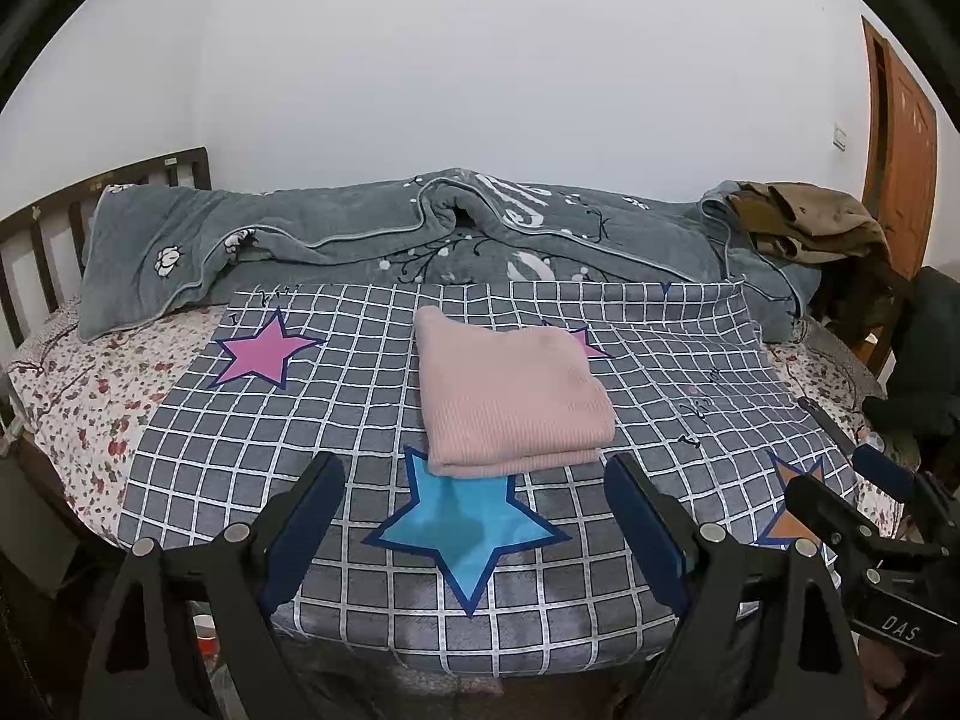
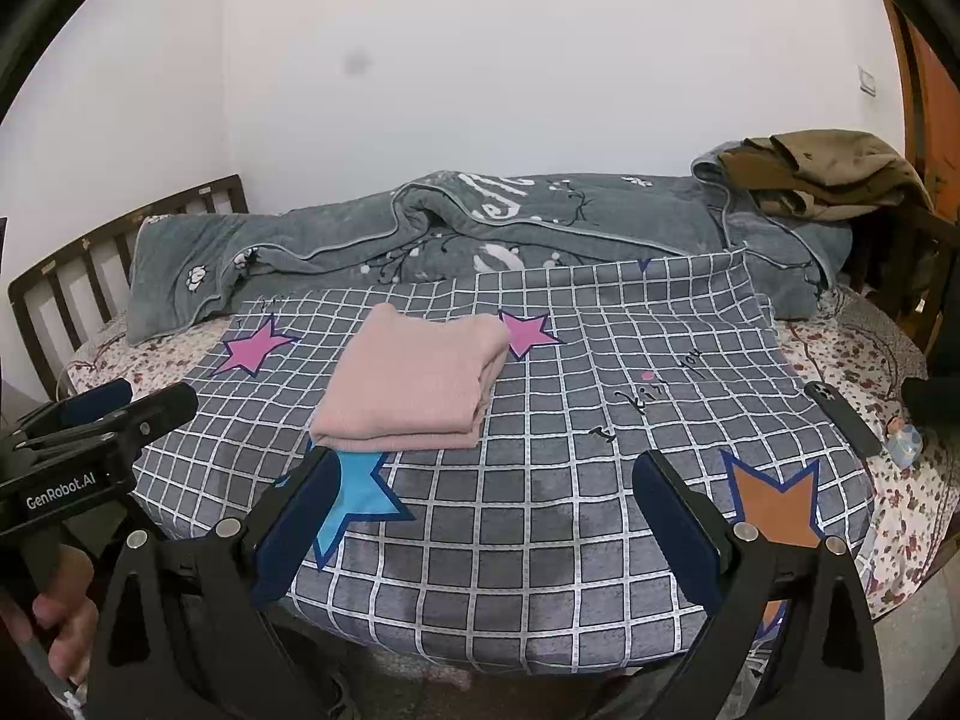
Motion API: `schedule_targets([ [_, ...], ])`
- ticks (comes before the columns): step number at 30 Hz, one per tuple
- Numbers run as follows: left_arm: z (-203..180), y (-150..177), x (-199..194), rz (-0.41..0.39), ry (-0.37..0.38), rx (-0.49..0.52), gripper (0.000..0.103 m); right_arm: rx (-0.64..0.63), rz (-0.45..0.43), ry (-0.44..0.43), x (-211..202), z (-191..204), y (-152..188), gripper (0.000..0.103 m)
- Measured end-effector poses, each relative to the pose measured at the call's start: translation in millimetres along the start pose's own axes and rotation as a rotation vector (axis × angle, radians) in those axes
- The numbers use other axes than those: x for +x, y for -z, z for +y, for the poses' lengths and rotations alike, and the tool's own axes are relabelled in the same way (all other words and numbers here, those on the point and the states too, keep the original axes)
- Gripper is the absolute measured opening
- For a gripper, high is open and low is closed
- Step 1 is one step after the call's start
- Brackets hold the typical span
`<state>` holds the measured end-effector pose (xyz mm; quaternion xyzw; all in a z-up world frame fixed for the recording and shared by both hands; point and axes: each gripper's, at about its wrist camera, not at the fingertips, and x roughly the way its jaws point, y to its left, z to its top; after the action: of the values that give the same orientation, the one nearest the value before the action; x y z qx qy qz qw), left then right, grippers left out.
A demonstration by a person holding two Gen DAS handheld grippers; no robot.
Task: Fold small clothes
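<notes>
A folded pink garment [image 1: 513, 393] lies on the checked sheet [image 1: 336, 414], its near edge over a blue star [image 1: 465, 531]. The left gripper [image 1: 474, 501] hovers wide apart before it, empty.

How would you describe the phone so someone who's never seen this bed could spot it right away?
Start at the bed with its grey checked sheet. Go to that sheet's right edge, onto the floral sheet beyond the orange star. The phone lies flat there, a slim black slab, the only hard, dark item among fabrics, beside a small pale-blue object.
</notes>
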<state>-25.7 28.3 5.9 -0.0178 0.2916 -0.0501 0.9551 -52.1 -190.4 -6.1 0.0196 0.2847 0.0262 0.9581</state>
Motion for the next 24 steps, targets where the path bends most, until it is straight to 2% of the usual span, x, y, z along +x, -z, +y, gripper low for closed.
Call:
schedule_targets([
  [24,-4.0,-1.7,-4.9,-0.014,-0.008,0.007,0.088,-0.004,-0.015,-0.001,-8.2,-0.9,-2.9,0.097],
])
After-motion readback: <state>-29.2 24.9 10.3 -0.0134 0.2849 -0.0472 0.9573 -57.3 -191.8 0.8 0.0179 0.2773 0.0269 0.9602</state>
